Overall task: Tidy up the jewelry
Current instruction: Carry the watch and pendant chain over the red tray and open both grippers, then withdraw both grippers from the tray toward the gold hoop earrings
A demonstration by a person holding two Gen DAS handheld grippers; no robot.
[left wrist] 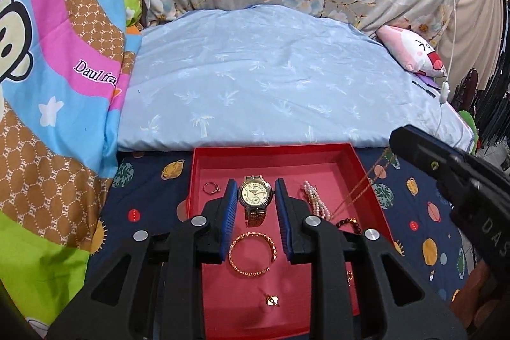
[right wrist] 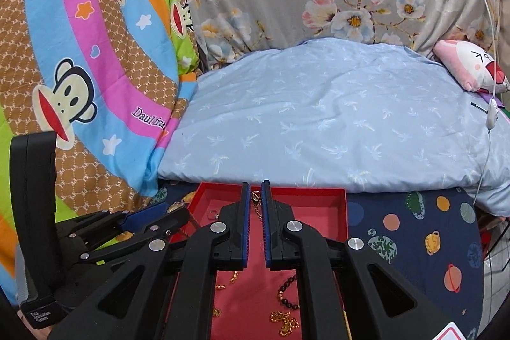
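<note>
A red tray (left wrist: 204, 155) lies on a dark planet-print cloth and holds jewelry. My left gripper (left wrist: 256, 191) is open, its blue pads on either side of a gold-faced watch (left wrist: 256, 196). Around it lie a small ring (left wrist: 211, 187), a gold bangle (left wrist: 253, 254), a pearl bracelet (left wrist: 314, 200), a dark bead string (left wrist: 349, 225) and a gold earring (left wrist: 272, 301). My right gripper (right wrist: 255, 191) is shut on a thin gold chain (right wrist: 257, 207), which hangs over the tray (right wrist: 341, 209); the chain also shows in the left wrist view (left wrist: 366, 180).
A light blue pillow (left wrist: 271, 78) lies behind the tray. A colourful cartoon blanket (left wrist: 47, 85) is on the left, a pink plush (left wrist: 411, 53) and a white cord (left wrist: 444, 88) on the right. The right gripper's black body (left wrist: 452, 171) crosses the right side.
</note>
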